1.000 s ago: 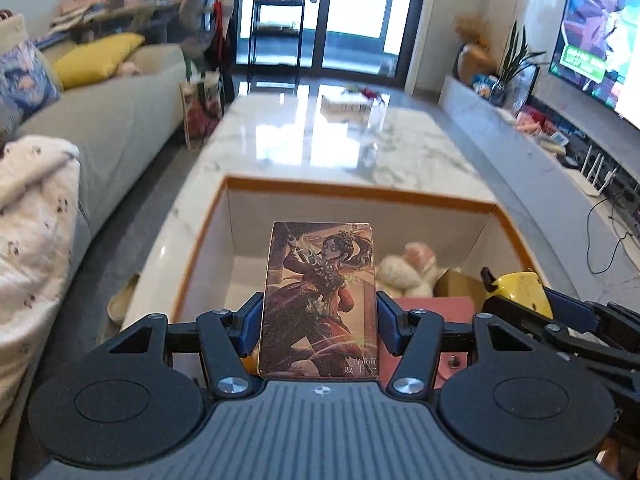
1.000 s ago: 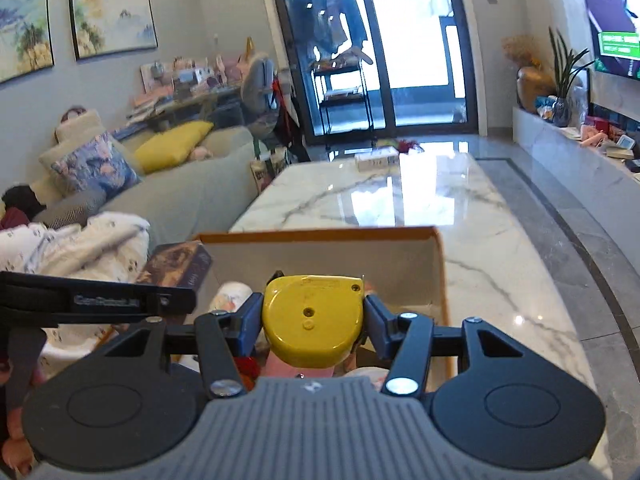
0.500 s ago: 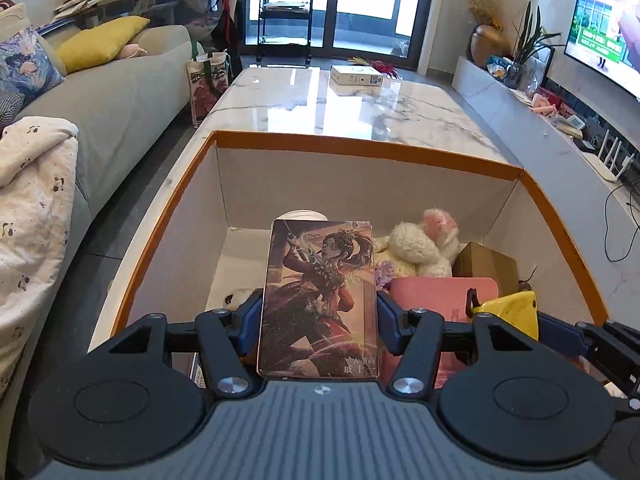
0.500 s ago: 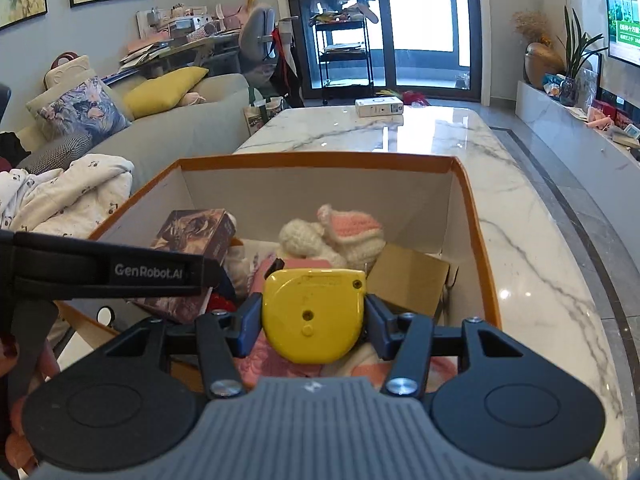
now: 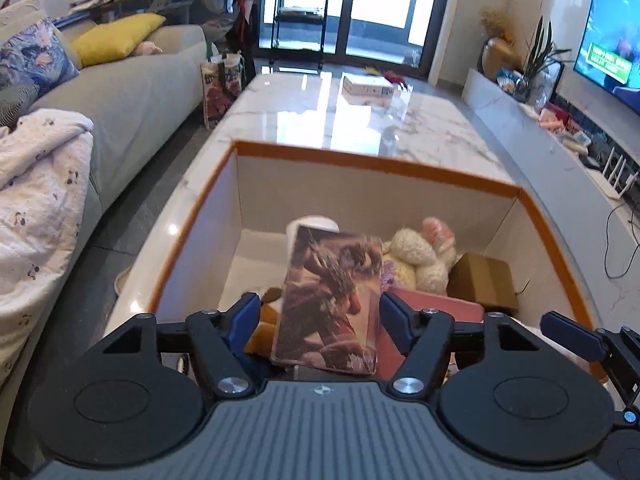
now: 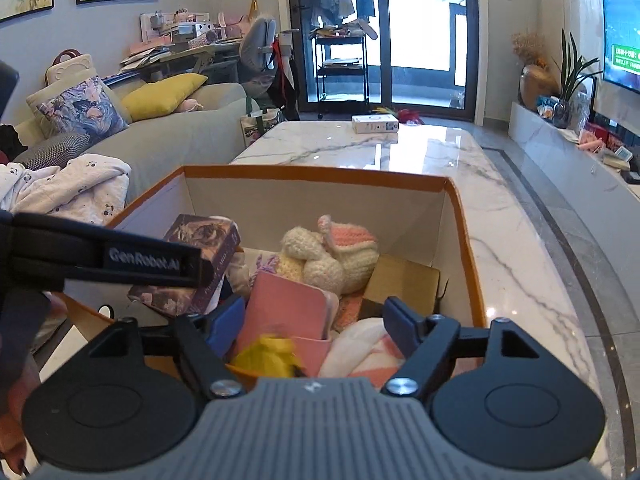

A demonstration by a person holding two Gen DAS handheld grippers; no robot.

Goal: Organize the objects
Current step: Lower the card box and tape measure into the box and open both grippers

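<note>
Now that the jaws of both the left gripper (image 5: 320, 314) and the right gripper (image 6: 308, 326) have just been opened wide, the illustrated card box (image 5: 328, 300) and the yellow tape measure (image 6: 268, 354) are seen released, dropping into the orange-rimmed box (image 6: 320, 171) on the desk (image 6: 400, 148).

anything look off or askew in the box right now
The picture card box is tilted and blurred between the left gripper's just-opened jaws, apparently dropping into the orange-rimmed box. The yellow item is likewise blurred below the right gripper.

One box (image 5: 376, 164), two tools (image 5: 320, 316).
</note>
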